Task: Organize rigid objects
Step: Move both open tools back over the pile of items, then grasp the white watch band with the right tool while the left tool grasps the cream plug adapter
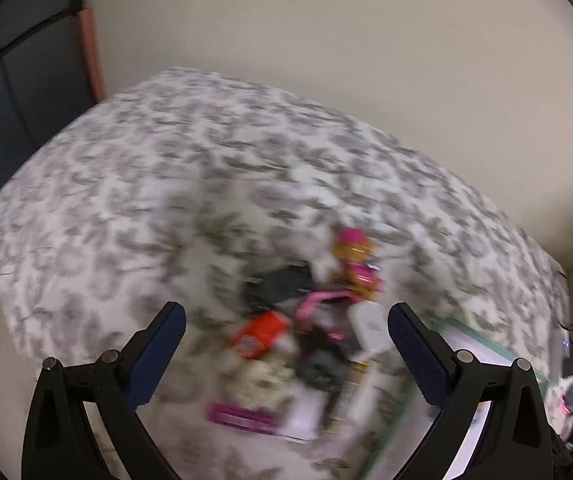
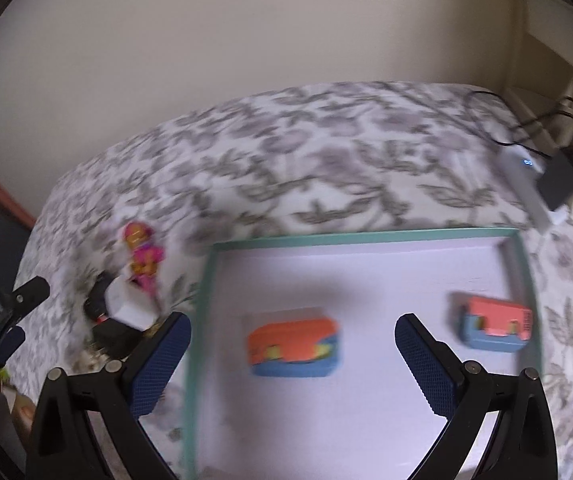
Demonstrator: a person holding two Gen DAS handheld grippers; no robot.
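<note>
Left gripper (image 1: 286, 344) spread, empty — heap of small toys (image 1: 306, 340) dead ahead on bedspread (image 1: 166, 180) | right gripper (image 2: 292, 354) spread, empty — over teal-rimmed tray (image 2: 366, 235), orange-blue block (image 2: 294, 346) between fingers | left nearer heap

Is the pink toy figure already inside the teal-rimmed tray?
No, the pink toy figure lies on the bedspread, left of the tray.

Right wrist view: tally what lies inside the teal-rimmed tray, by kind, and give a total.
Orange-and-blue blocks: 2, one near the middle of the tray, one by its right wall.
Anything else in the tray: 0 visible.
Total: 2.
The pile of toys to the left lies on the bedspread, outside the tray, so it is not counted.
</note>
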